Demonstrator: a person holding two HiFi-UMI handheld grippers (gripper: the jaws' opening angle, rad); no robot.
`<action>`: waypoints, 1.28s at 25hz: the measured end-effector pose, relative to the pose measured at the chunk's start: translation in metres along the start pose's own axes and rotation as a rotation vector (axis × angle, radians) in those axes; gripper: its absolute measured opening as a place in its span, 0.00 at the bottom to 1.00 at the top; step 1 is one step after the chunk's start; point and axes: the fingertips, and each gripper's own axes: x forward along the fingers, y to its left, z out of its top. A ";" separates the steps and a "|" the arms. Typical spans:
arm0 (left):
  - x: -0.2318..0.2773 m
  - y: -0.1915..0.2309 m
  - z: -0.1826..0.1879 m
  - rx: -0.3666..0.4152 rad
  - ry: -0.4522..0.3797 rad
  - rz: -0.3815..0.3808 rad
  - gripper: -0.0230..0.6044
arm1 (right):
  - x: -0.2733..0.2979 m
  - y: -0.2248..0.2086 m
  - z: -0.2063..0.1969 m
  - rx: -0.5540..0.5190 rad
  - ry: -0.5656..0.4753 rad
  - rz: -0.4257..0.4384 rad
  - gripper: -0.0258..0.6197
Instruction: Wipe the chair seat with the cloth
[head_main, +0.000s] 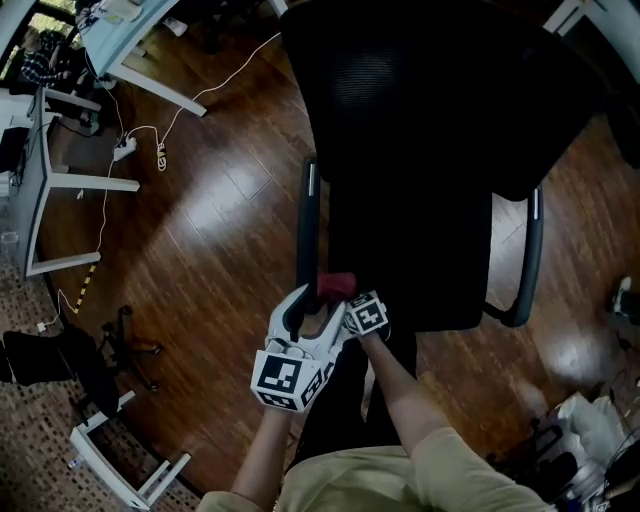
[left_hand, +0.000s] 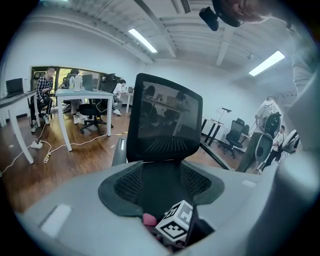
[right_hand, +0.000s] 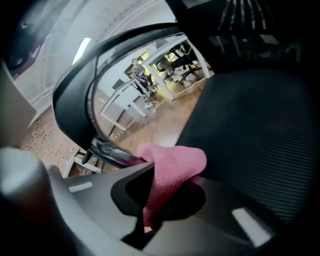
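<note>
The black chair (head_main: 430, 110) stands on a wood floor (head_main: 210, 220), its seat (head_main: 410, 250) facing the person. The left gripper (head_main: 300, 312) is just off the chair's front corner, below the armrest (head_main: 307, 225) on the head view's left. Its jaws are apart and hold nothing. The right gripper (right_hand: 162, 197) is at the same chair corner, just beside the left one, with its jaws clamped on the pink cloth (right_hand: 172, 165). The cloth pokes out over the chair's front edge. Whether it touches the seat cannot be told.
</note>
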 end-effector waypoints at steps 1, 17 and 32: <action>-0.002 0.001 -0.004 -0.003 0.007 -0.001 0.40 | -0.015 -0.029 -0.009 0.017 0.024 -0.101 0.07; 0.022 -0.026 0.007 0.016 -0.012 -0.081 0.40 | -0.128 -0.119 -0.038 -0.023 0.015 -0.429 0.07; 0.010 -0.012 -0.009 0.008 0.019 -0.057 0.40 | -0.166 -0.164 -0.100 0.291 -0.025 -0.629 0.07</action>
